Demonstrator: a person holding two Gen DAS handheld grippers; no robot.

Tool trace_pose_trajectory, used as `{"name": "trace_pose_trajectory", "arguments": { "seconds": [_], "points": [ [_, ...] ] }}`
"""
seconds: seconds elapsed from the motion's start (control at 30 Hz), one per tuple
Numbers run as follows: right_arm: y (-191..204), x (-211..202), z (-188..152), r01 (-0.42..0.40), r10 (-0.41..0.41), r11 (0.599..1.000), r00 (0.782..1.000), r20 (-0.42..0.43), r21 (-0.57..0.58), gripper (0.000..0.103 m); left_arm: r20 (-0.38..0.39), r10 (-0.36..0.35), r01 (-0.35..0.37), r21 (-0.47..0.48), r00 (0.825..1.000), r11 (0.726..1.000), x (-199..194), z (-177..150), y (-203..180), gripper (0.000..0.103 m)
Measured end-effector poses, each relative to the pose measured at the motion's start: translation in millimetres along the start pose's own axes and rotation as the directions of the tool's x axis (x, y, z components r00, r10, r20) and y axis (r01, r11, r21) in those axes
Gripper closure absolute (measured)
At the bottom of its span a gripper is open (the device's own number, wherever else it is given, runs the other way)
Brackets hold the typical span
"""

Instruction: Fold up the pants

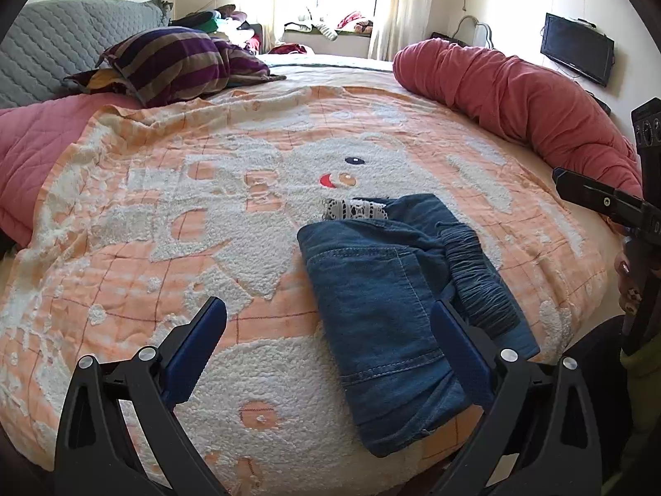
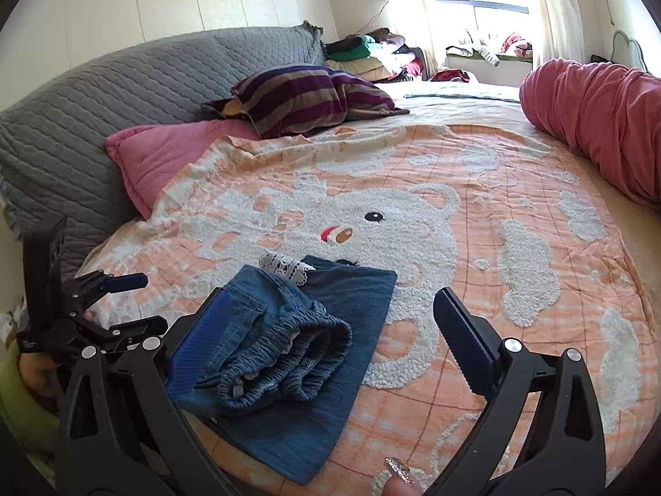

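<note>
While both grippers (image 1: 328, 332) (image 2: 334, 324) gape empty, folded pants (image 1: 388, 297) lie beneath.

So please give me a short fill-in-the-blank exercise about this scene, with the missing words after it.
1. The folded pants are made of blue ____.
2. The jaws of both the left gripper and the right gripper stand ____.
3. A strip of white ____ shows at the far edge of the pants.
4. The pants lie on an orange blanket with a white ____ on it.

Missing words: denim; open; lace; bear

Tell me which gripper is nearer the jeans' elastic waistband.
Right. The right gripper sits directly over the waistband; the left gripper straddles the jeans' pocket side.
</note>
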State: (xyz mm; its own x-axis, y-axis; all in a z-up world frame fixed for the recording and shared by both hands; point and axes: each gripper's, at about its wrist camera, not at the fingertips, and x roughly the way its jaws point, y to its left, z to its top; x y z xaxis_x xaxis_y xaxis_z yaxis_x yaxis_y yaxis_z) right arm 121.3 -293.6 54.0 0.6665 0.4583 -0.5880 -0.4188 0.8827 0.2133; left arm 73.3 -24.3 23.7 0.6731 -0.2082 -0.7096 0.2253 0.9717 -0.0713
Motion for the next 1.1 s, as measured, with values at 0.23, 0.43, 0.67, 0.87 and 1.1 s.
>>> {"name": "trace_pose_trajectory", "arguments": {
  "seconds": [0.23, 0.43, 0.67, 0.87, 1.1],
  "points": [
    [0.9, 19.6, -7.6, 0.013, -0.013, 1.0, 0.996, -0.091, -0.004, 0.01, -0.042, 0.003, -0.004, -0.023, 0.999, 1.0, 16.8, -2.0, 4.9, 0.005],
    [-7.6, 42.8, -19.9, 0.046, -0.04, 0.999, 0.979, -0.201, 0.028, 0.01, -0.088, -0.008, 0.002, -0.066, 0.996, 0.998, 33.5, -4.4, 11.5, 0.005],
    [-22.2, 63.1, -30.9, 0.067, -0.04, 0.994, 0.959, -0.28, 0.088, 0.023, -0.177, -0.051, 0.036, -0.084, 0.983, 0.996, 59.8, 6.2, 13.4, 0.005],
    [-32.4, 80.5, -38.6, 0.023, 0.034, 0.987, 0.94, -0.34, 0.161, 0.042, -0.241, -0.123, 0.083, -0.169, 0.963, 0.982, 87.3, 12.9, 19.7, 0.005],
    [-32.7, 97.0, -45.5, 0.009, 0.063, 0.983, 0.918, -0.391, 0.181, 0.049, -0.23, -0.18, 0.132, -0.211, 0.956, 0.968, 102.4, 5.9, 14.8, 0.005]
  ]
}}
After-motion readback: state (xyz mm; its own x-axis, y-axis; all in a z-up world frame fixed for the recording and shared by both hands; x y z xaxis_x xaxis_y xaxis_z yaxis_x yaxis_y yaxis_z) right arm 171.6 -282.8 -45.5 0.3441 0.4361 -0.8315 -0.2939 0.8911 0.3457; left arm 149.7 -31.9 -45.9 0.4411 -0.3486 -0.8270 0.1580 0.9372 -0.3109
